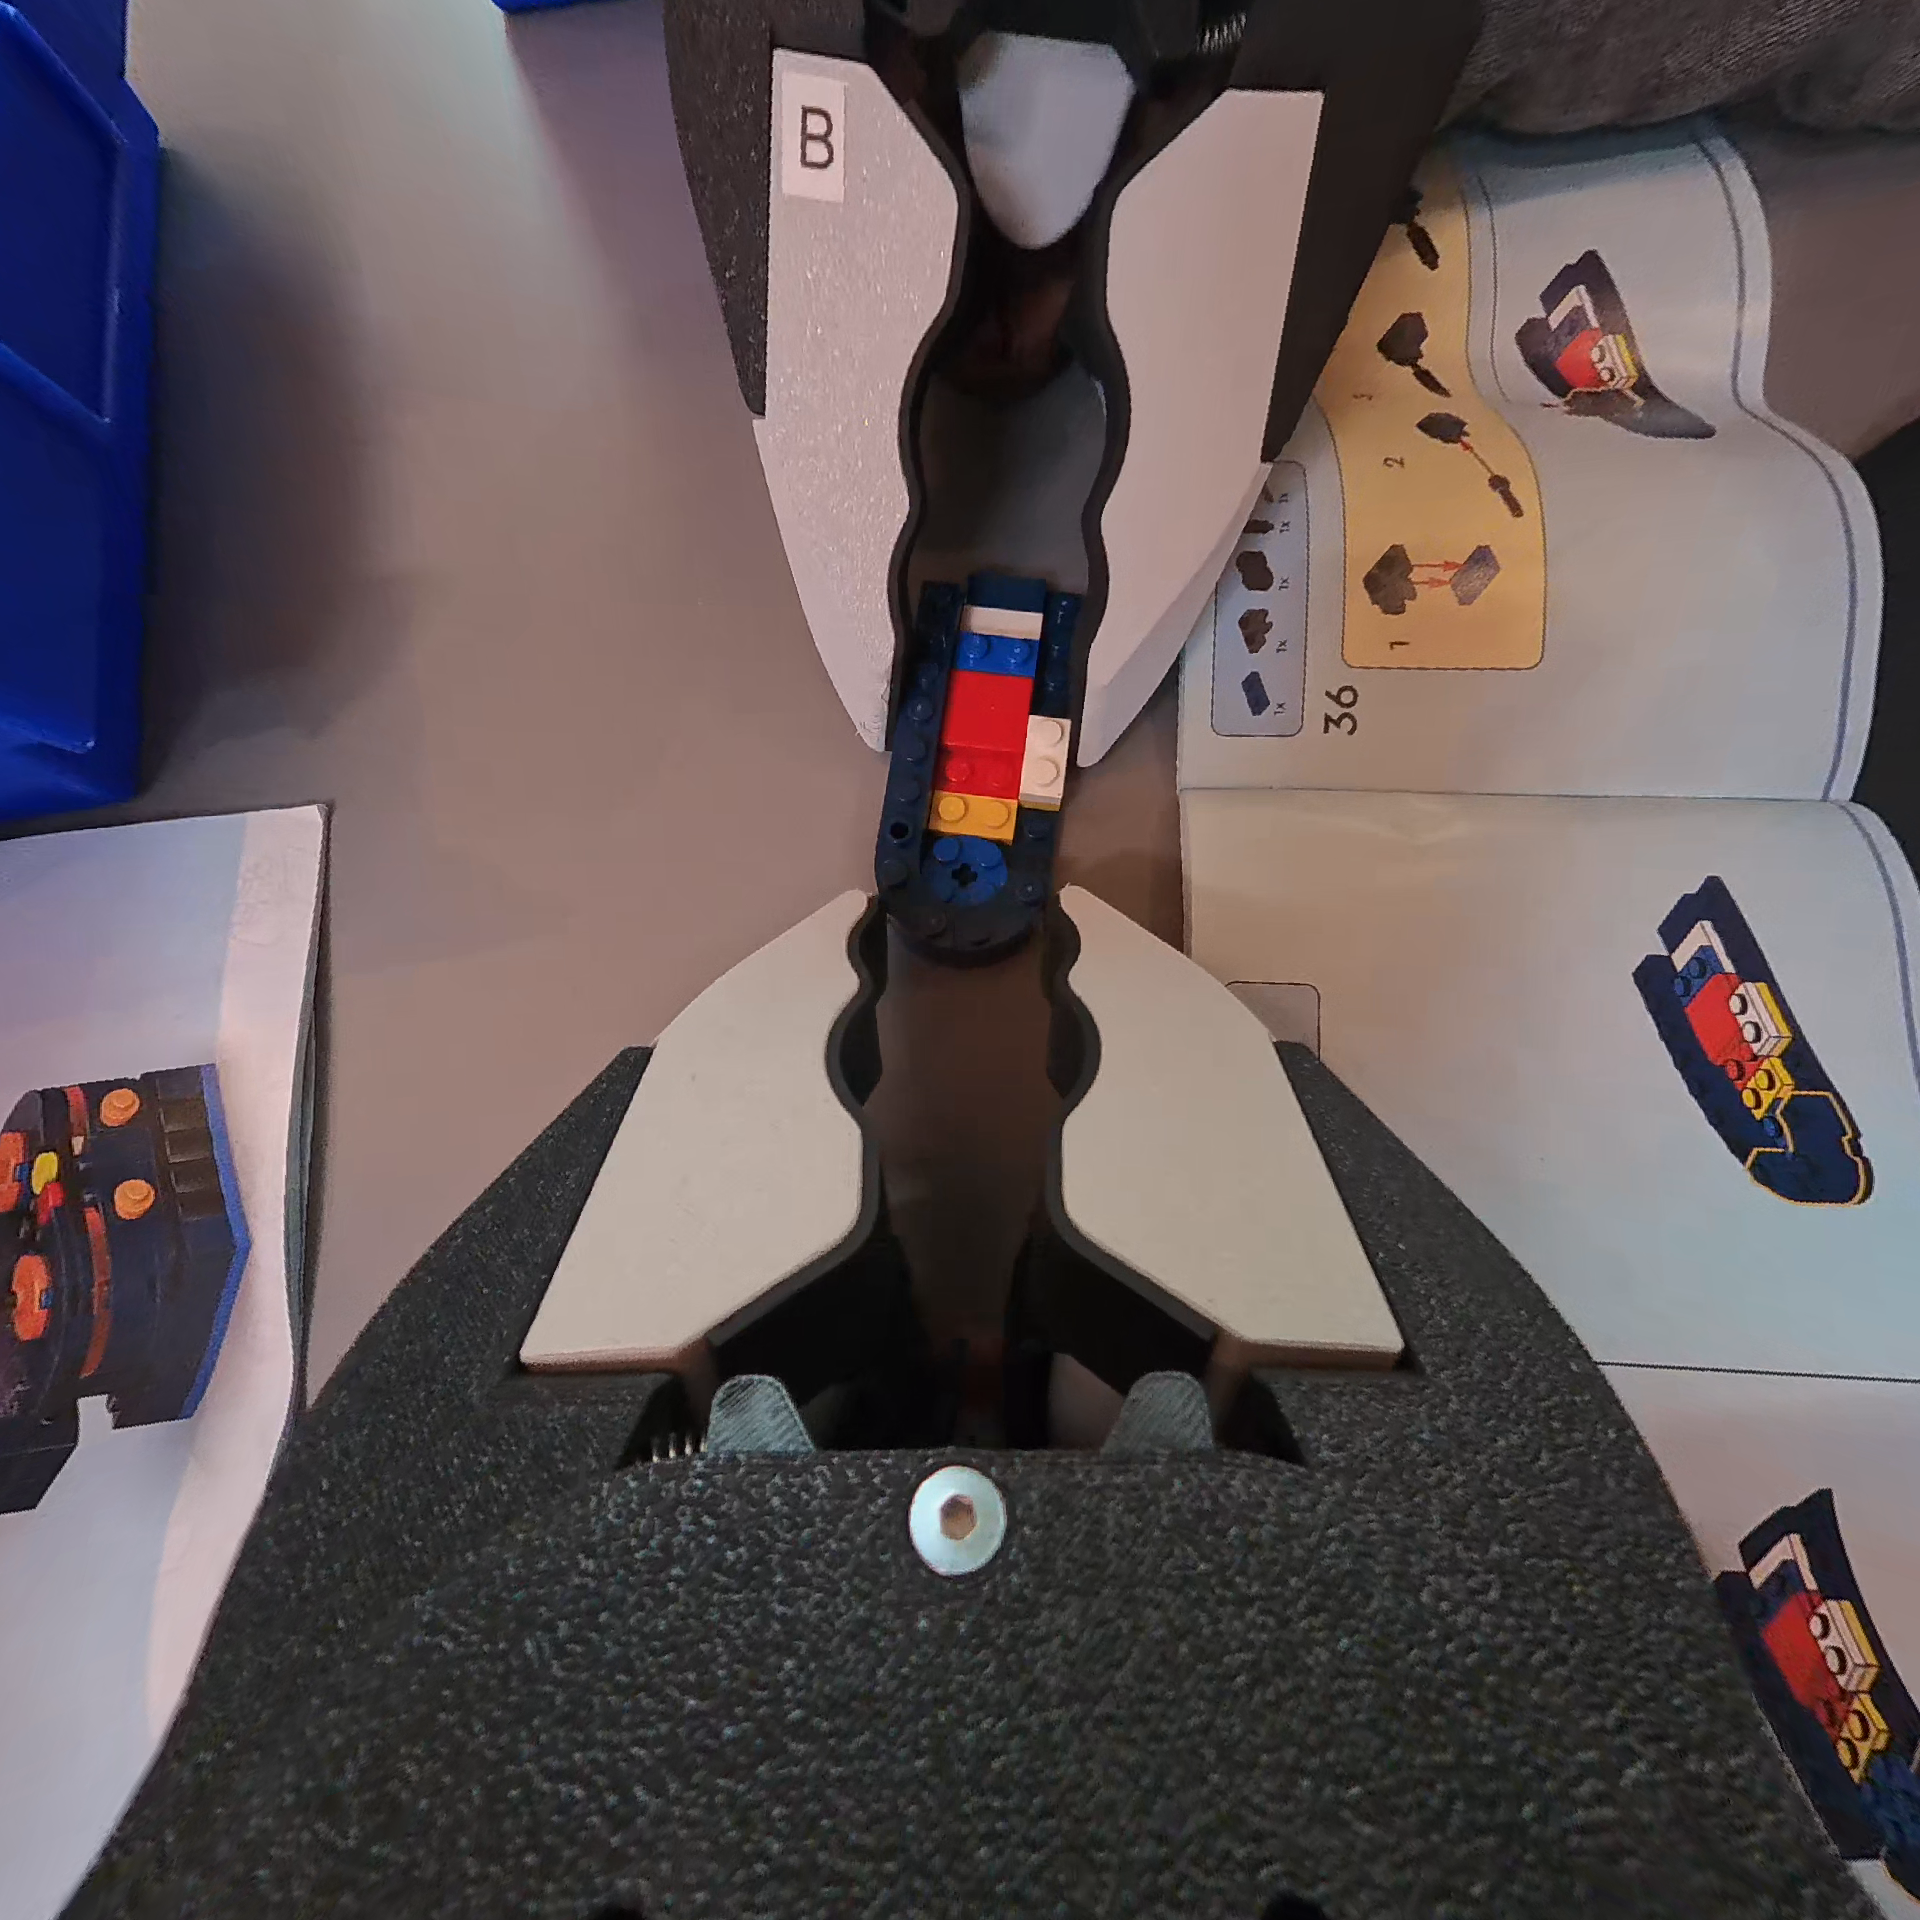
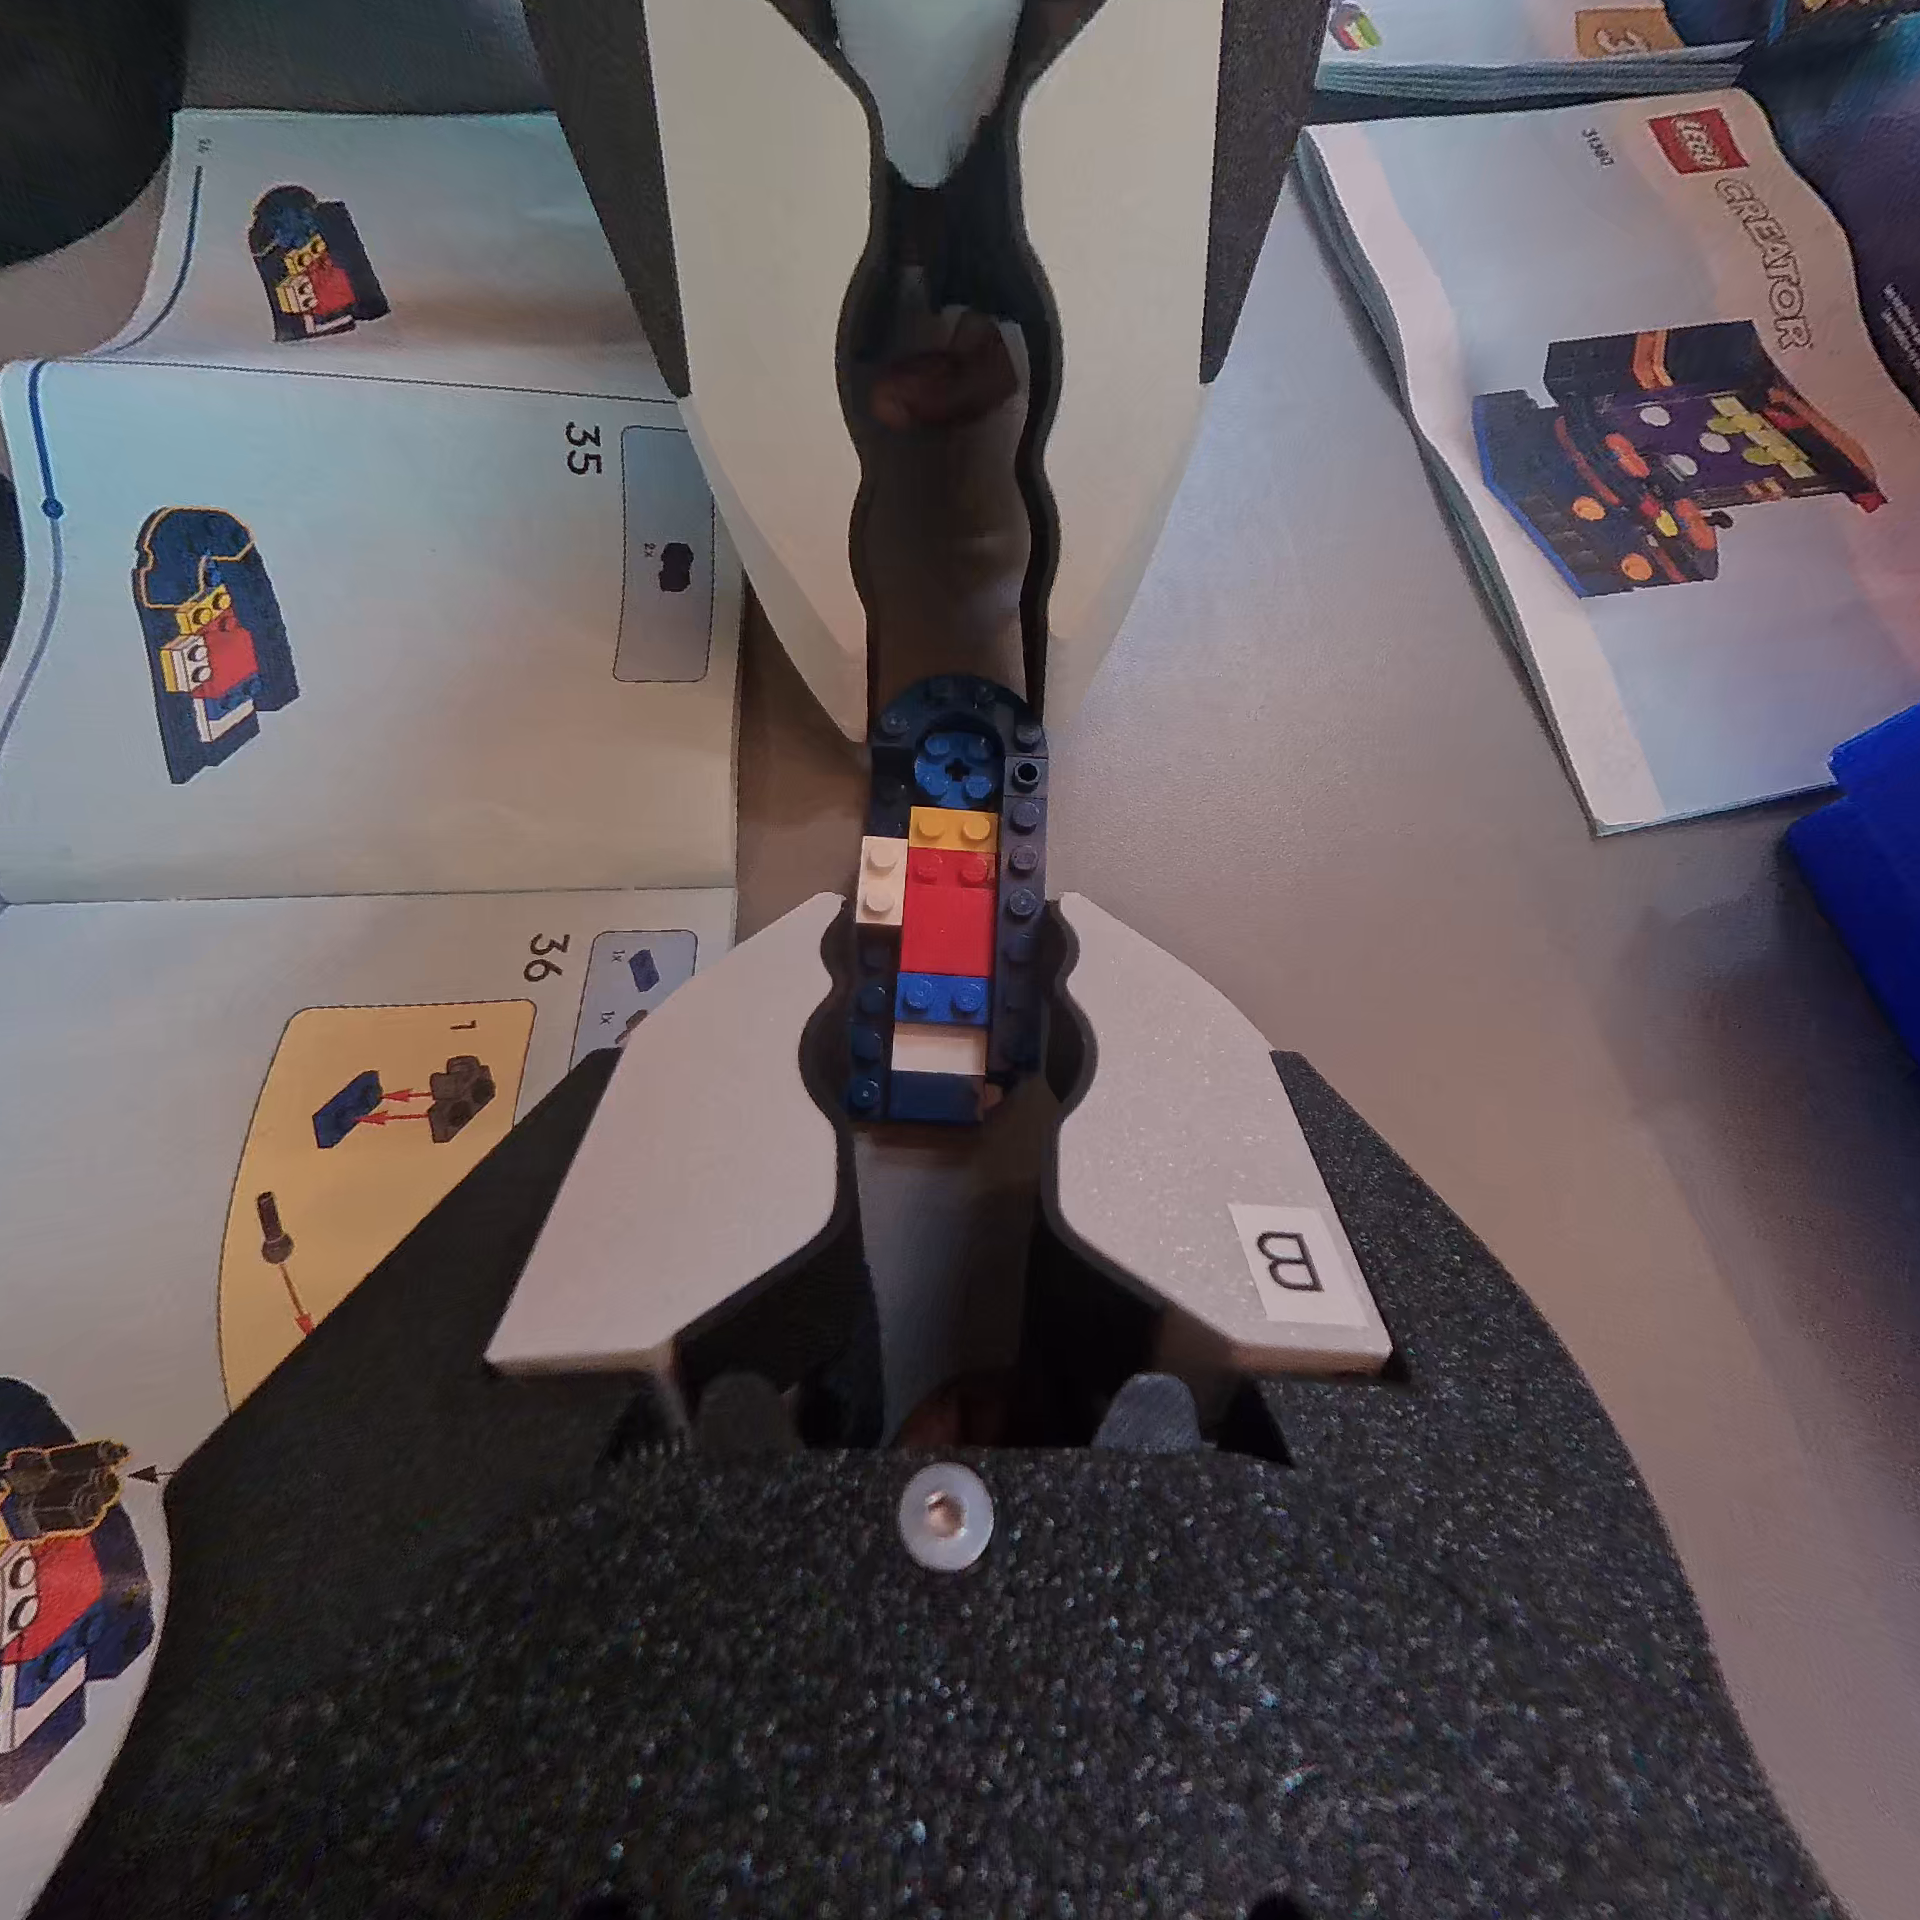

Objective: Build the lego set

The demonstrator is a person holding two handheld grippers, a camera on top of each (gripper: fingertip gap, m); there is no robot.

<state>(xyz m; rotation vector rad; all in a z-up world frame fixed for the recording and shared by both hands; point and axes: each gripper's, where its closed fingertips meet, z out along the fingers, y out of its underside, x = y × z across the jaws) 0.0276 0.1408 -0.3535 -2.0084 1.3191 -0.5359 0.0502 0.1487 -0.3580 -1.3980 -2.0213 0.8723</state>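
A small brick build [image 1: 987, 717] has a dark blue rim with blue, yellow, red and white bricks inside. It hangs between my two grippers, which face each other over the grey table [image 1: 520, 520]. My left gripper [image 1: 966, 894] is shut on the build's rounded end, at the very tips. My right gripper [image 2: 948, 904] is shut on the sides of its square end, and the build [image 2: 945, 925] reaches deep between its fingers. The right gripper [image 1: 982, 727] shows at the top of the left wrist view. The left gripper [image 2: 954, 707] shows at the top of the right wrist view.
An open instruction booklet [image 1: 1558, 935] lies beside the grippers and also shows in the right wrist view [image 2: 364, 623]. A closed booklet [image 2: 1662, 468] lies on the other side. A blue bin [image 1: 62, 416] stands at the table's edge. My left and right fingertips are right by each other.
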